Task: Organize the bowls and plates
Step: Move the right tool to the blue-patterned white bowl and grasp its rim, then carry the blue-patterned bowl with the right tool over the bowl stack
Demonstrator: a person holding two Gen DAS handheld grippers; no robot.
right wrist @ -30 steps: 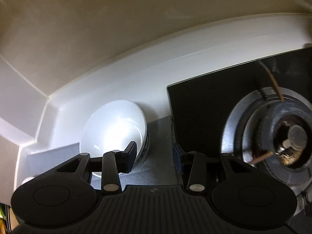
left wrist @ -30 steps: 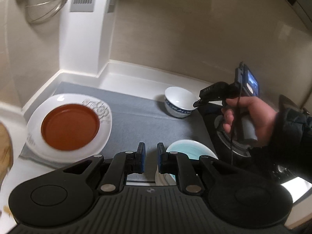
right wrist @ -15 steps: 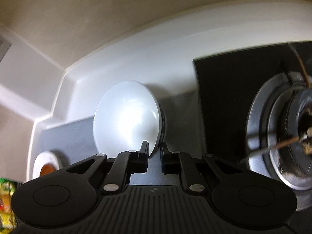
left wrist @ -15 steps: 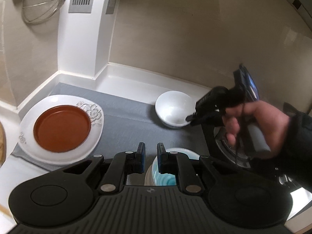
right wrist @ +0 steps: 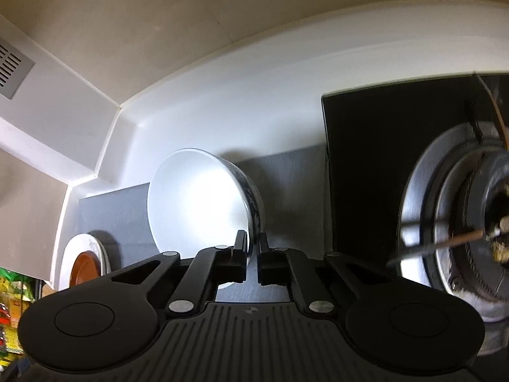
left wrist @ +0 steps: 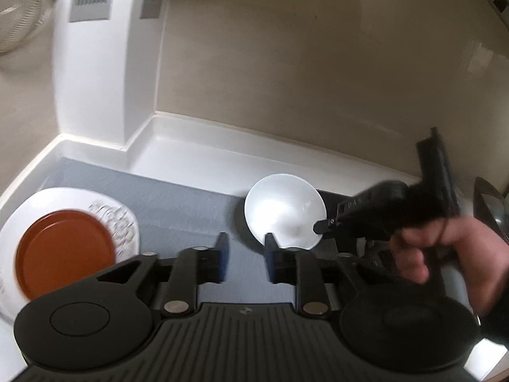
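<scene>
Since half a second ago our right hand-held gripper (right wrist: 253, 248) has tipped the white bowl (right wrist: 203, 203) further up off the mat, and our left hand-held gripper (left wrist: 245, 248) has spread its fingers apart.

We see the glossy white table (left wrist: 191, 152) wrapping round a corner under a smooth beige wall, with a flat grey mat (left wrist: 178, 203) of fine woven texture lying on it. To the right sits a black glass hob (right wrist: 366, 159) with a round metal burner (right wrist: 461, 216).

On the mat's left end rests a broad white plate (left wrist: 127, 219) with a raised floral rim, and a round, matte brown dish (left wrist: 63, 251) lies inside it.

The white bowl, smooth and glazed with a dark patterned band outside, stands tilted on the mat's right end, just beside the hob. Our right gripper's jaws pinch its thin rim, one finger inside and one outside. Our left gripper hovers empty over the mat, jaws parted, its blue-edged fingertips (left wrist: 222, 254) blurred.
</scene>
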